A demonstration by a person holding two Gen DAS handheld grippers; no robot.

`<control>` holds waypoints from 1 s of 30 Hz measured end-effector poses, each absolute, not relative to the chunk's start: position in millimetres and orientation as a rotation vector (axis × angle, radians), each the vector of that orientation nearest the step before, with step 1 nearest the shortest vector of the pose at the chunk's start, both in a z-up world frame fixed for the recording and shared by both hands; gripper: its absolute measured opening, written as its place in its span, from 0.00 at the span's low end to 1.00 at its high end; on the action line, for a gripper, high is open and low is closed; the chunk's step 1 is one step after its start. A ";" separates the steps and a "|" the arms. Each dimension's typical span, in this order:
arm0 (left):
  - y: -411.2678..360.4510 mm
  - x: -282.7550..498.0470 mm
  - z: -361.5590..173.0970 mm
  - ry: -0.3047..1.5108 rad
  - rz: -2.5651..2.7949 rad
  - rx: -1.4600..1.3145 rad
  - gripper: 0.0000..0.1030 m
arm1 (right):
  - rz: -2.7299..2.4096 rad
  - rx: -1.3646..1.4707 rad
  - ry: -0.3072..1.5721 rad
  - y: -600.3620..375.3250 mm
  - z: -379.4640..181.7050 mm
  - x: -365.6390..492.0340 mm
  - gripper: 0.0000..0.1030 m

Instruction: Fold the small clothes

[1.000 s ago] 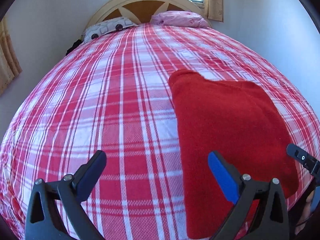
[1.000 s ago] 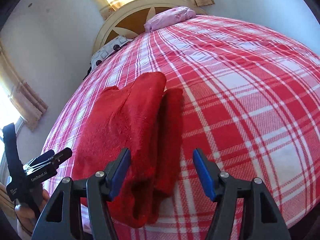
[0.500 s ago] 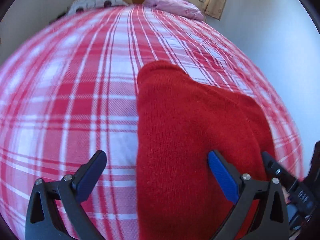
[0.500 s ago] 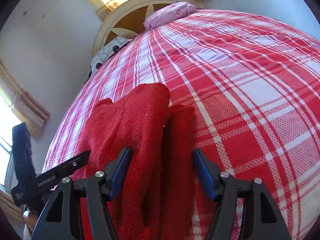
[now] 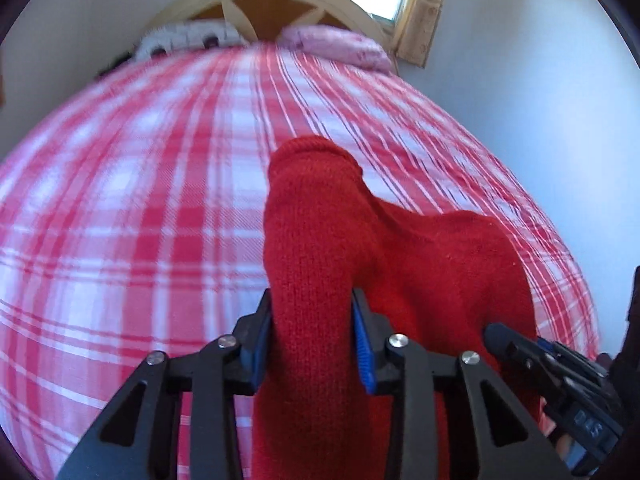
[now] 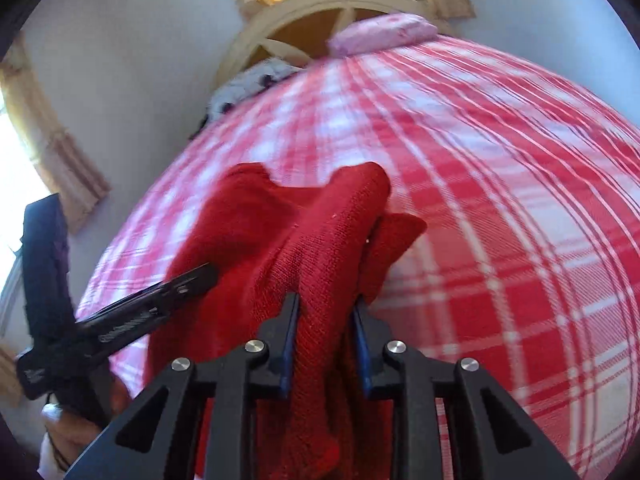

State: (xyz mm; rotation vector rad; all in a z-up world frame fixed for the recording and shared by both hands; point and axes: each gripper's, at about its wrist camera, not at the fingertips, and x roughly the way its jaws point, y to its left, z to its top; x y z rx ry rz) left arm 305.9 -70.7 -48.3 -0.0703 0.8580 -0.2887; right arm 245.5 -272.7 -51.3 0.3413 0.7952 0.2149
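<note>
Left wrist view: both grippers clamped on the red sweater!
Left gripper pinches a bunched fold; right gripper pinches another at the bed's six o'clock edge.

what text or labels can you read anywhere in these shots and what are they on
No text reads clearly.
White lettering on the side of the left gripper, seen from the right wrist view: too blurred to read.
Pale marking on the right gripper body at the lower right of the left wrist view: too blurred and cut off to read.
Red sweater, plaid bedspread, pink pillow: no text.
</note>
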 end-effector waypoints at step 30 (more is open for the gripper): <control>125.4 410.9 -81.8 0.816 0.215 -0.036 0.46 | 0.404 0.159 0.828 -53.7 -103.7 420.8 0.10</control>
